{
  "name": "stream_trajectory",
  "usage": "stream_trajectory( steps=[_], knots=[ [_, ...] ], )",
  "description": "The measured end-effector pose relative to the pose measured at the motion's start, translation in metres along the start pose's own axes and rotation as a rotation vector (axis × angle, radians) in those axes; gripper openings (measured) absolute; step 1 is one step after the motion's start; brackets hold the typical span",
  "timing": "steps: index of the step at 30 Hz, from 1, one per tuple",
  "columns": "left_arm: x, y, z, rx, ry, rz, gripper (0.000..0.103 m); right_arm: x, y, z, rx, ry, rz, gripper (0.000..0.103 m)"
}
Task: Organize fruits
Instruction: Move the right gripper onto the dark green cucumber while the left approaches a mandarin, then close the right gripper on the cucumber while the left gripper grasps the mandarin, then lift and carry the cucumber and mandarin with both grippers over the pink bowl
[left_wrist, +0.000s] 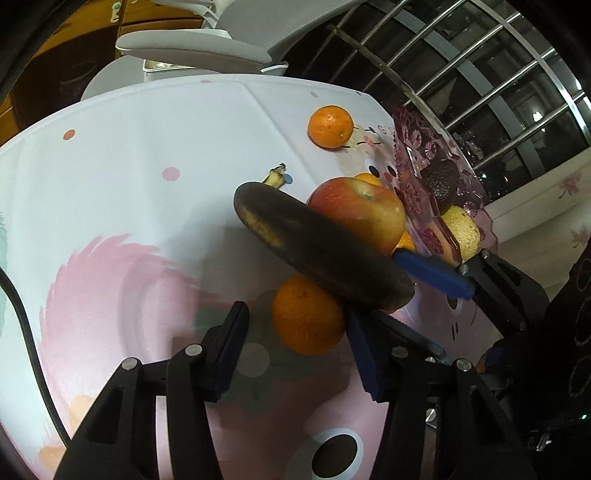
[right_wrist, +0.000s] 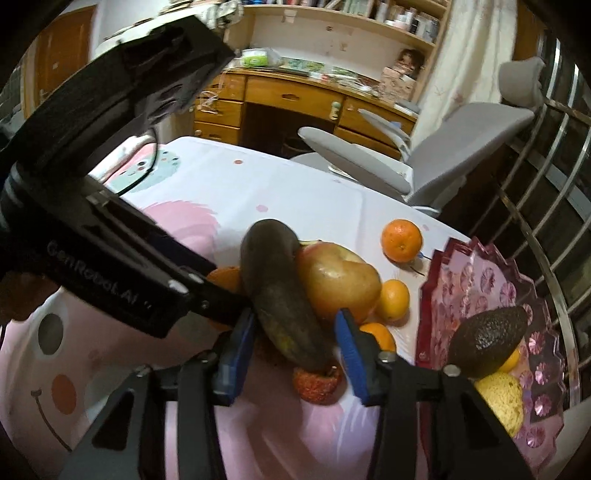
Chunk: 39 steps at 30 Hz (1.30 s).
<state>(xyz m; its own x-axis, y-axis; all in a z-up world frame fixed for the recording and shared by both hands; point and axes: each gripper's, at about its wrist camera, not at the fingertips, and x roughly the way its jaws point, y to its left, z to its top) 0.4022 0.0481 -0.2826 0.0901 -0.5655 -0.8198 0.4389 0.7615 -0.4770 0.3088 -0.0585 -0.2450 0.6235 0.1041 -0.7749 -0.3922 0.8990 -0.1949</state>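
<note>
A: Status, near first?

B: Right gripper (right_wrist: 295, 349) has its jaws either side of the blackened banana (right_wrist: 282, 295); gaps show at both pads, so no grip yet. Left gripper (left_wrist: 295, 343) straddles an orange (left_wrist: 308, 314), pads clear of it too.

A: Rest of the pile?

B: Apple (right_wrist: 338, 282), small oranges and a rough red fruit (right_wrist: 317, 382) loose on the cloth. One mandarin (right_wrist: 401, 240) further back, apart.

A: Tray?

B: Pink glass tray (right_wrist: 491, 284) at the far right holds an avocado (right_wrist: 487, 339) and a pale yellow fruit (right_wrist: 504, 397). I'd call it early: most fruit left to move.
</note>
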Motion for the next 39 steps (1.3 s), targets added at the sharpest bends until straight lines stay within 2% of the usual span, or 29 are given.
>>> stream_trajectory(
  steps=[3,7,9,11,19,31,39],
  knots=[
    [0.001,0.0,0.002,0.018,0.007,-0.014,0.051,0.002,0.003,0.0,-0.039,0.013,-0.003,0.036],
    [0.003,-0.002,0.004,0.038,0.011,-0.021,0.049,0.002,0.001,0.0,-0.03,0.017,0.003,0.034],
    [0.005,-0.004,0.005,0.04,0.016,-0.027,0.041,0.002,-0.001,0.001,-0.023,0.024,0.009,0.034],
    [0.008,-0.006,0.005,0.042,0.014,-0.034,0.039,0.002,-0.003,0.003,-0.008,0.034,0.022,0.034],
    [0.0,-0.007,0.0,0.007,-0.014,0.023,0.037,-0.008,-0.006,0.007,0.006,0.053,0.038,0.032],
    [-0.048,-0.015,-0.026,-0.102,-0.109,0.085,0.037,-0.041,0.004,0.024,-0.023,0.009,0.038,0.029],
    [-0.1,-0.023,-0.055,-0.127,-0.186,0.147,0.037,-0.069,0.02,0.037,-0.026,-0.024,0.054,0.027]
  ],
)
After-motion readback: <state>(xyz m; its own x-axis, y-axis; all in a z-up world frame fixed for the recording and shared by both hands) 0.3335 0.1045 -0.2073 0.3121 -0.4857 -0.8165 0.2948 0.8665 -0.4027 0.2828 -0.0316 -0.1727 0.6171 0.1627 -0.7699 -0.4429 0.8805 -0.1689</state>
